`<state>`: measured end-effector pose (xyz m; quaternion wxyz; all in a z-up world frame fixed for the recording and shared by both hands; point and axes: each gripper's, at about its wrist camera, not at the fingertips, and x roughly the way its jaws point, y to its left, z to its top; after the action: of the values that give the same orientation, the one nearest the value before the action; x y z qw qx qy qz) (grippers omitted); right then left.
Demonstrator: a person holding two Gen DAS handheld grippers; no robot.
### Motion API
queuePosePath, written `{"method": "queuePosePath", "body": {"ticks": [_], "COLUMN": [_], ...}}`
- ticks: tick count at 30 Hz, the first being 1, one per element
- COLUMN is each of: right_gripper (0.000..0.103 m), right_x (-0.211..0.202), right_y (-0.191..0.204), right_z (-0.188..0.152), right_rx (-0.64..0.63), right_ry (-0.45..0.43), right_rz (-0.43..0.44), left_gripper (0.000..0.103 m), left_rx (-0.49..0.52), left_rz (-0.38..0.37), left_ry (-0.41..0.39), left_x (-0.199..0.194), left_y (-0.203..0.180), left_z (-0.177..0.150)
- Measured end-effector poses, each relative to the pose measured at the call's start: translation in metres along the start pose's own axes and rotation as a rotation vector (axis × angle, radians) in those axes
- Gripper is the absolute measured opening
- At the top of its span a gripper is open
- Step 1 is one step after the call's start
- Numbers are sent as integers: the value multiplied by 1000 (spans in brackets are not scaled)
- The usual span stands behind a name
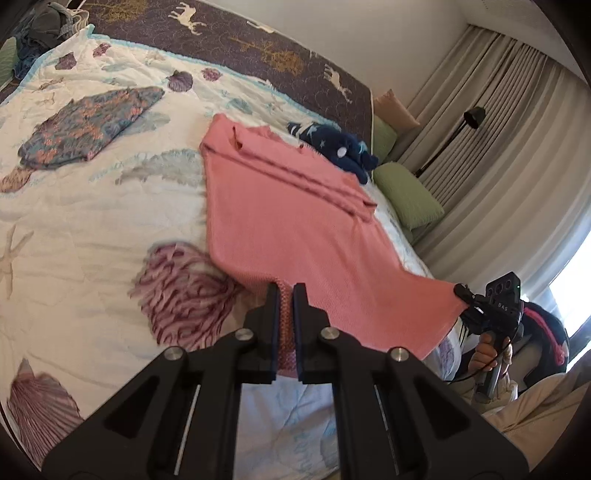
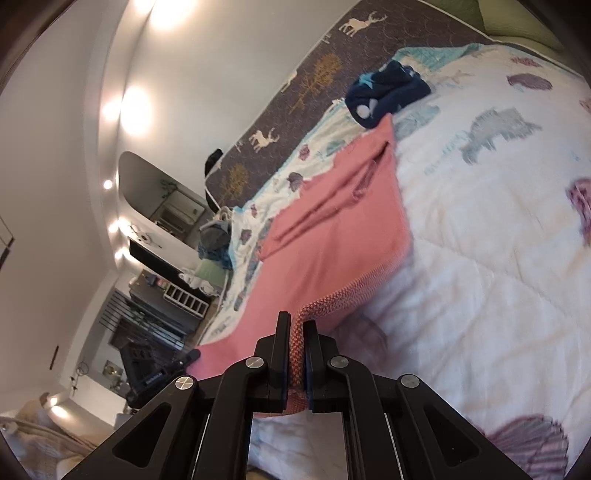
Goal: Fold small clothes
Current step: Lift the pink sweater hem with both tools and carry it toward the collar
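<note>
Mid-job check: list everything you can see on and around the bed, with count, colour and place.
pink garment: one, pink knit, partly folded mid-bed, near hem lifted
floral garment: one, blue and orange, folded, far side of quilt
navy garment: one, dark blue with stars, bunched beyond the pink one
quilt: one, white with shell prints, covers bed
green pillows: two, bed head
clothes pile: one, grey-blue, far corner
curtains: beige, by window
floor lamp: one, black
left gripper: shut on hem
right gripper: shut on hem
hand: one, holding right gripper's handle
</note>
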<state>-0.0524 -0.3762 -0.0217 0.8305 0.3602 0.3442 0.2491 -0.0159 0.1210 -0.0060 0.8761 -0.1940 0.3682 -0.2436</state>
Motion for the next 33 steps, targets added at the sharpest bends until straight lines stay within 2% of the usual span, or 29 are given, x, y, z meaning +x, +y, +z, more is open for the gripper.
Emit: {"method": "queuePosePath", "body": {"ticks": [4, 9, 11, 14, 15, 16, 17, 18, 21, 23, 25, 26, 27, 28, 30, 33], "right_gripper": [5, 5, 5, 5, 5, 5, 5, 5, 5, 6, 6, 6, 6, 6, 6, 6], "right_x": [3, 16, 25, 38, 41, 43, 43, 44, 43, 42, 40, 40, 40, 39, 38, 33], "right_y": [9, 26, 32, 38, 40, 40, 39, 35, 20, 12, 8, 9, 9, 10, 11, 16], "right_z": [22, 59, 73, 80, 77, 73, 69, 66, 56, 51, 46, 45, 44, 43, 42, 44], "right_rx": [-24, -91, -114, -135, -144, -152, -154, -150, -100, -59, -40, -38, -38, -39, -36, -47], "right_ry": [-26, -47, -48, -30, -19, -11, -4, -1, 5, 2, -2, -4, -5, -6, -11, -24], "right_rz": [25, 16, 10, -7, -14, -19, -24, -30, -53, -56, -57, -58, -58, -59, -67, -81], "left_gripper": [5, 5, 5, 6, 15, 33, 42, 57, 60, 59, 59, 56, 28, 6, 3, 3], "left_rx": [56, 119, 117, 113, 111, 103, 83, 48, -15, -64, -61, -58, -61, -66, -86, -99], "left_rz": [7, 19, 35, 61, 69, 75, 78, 77, 63, 27, -18, -72, -101, -109, -59, -119], "left_ry": [-47, -113, -90, -2, 37, 63, 95, 136, 233, 281, 255, 239, 237, 238, 226, 122], "left_x": [-3, -2, 6, 17, 20, 21, 23, 26, 32, 36, 35, 36, 38, 45, 50, 36], "left_y": [-9, -20, -19, -13, -10, -7, -2, 6, 20, 25, 22, 19, 18, 17, 18, 14], "left_z": [28, 69, 80, 69, 60, 53, 42, 26, -5, -22, -30, -31, -32, -32, -27, -5]}}
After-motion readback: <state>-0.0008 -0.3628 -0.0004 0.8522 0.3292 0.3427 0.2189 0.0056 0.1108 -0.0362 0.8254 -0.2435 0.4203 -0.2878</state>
